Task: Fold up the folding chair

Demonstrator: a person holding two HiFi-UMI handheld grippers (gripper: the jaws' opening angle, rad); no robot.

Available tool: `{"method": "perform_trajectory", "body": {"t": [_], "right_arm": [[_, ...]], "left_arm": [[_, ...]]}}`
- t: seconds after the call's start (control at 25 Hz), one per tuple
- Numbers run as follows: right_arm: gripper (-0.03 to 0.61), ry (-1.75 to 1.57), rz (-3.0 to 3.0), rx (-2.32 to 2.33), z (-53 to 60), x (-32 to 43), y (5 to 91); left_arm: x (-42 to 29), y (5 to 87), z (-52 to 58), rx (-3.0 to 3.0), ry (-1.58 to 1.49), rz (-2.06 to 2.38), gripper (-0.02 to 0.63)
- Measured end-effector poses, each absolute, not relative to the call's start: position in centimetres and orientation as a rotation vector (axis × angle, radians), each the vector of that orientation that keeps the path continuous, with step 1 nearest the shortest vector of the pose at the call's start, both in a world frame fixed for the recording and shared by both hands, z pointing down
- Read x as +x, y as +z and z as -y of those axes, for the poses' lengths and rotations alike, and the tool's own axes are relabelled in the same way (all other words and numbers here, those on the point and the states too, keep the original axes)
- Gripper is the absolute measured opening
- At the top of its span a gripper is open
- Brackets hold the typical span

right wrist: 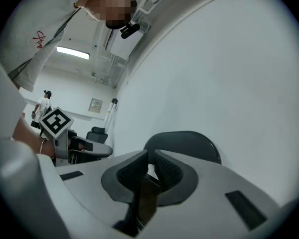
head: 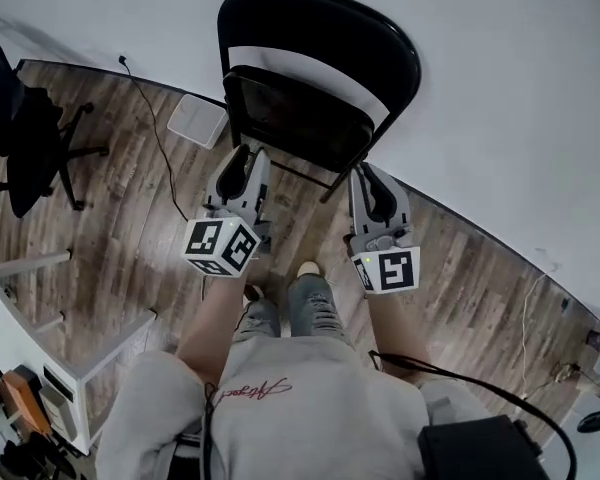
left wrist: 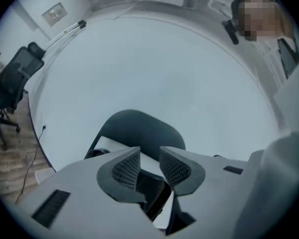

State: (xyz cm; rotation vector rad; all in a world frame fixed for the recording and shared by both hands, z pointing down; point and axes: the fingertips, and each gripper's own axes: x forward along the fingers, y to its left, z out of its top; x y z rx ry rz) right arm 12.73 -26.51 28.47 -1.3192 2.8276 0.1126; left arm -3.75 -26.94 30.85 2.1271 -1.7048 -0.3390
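Note:
A black folding chair [head: 320, 58] stands against the white wall, with its dark seat [head: 295, 118] facing me. Both grippers hang in the air just in front of it and touch nothing. My left gripper [head: 245, 153] points at the seat's left front; its jaws stand apart with nothing between them [left wrist: 149, 156], and the chair's backrest [left wrist: 139, 128] shows beyond. My right gripper [head: 365, 173] points at the seat's right front. A narrow gap separates its pads [right wrist: 151, 158], nothing is held, and the backrest [right wrist: 184, 143] shows behind them.
A black office chair [head: 30, 138] stands at the left. A white flat box [head: 197, 120] and a black cable [head: 165, 153] lie on the wooden floor left of the folding chair. A white shelf unit [head: 40, 348] is at the lower left. My feet [head: 305, 268] are close to the chair.

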Motion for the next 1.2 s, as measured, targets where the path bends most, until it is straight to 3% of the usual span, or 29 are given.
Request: {"method": "perform_trajectory", "body": {"t": [0.08, 0.28, 0.76, 1.2], "right_arm": [[0.041, 0.132, -2.832, -1.3, 23.8, 10.8, 27.1], [0.025, 0.094, -2.8, -1.278, 18.4, 7.2, 24.6], [0.025, 0.107, -2.776, -1.249, 10.0, 3.4, 20.1], [0.018, 0.14, -2.761, -1.324, 8.0, 2.4, 19.9]], "left_arm": [[-3.6, 27.7, 24.5, 2.227, -0.371, 1.731, 0.075], [-3.4, 23.3, 20.0, 2.474, -0.27, 1.759, 0.017], [-3.8, 20.6, 10.6, 2.653, -0.253, 1.669, 0.017], [-4.7, 19.8, 8.8, 2.718, -0.266, 1.59, 0.017]]}}
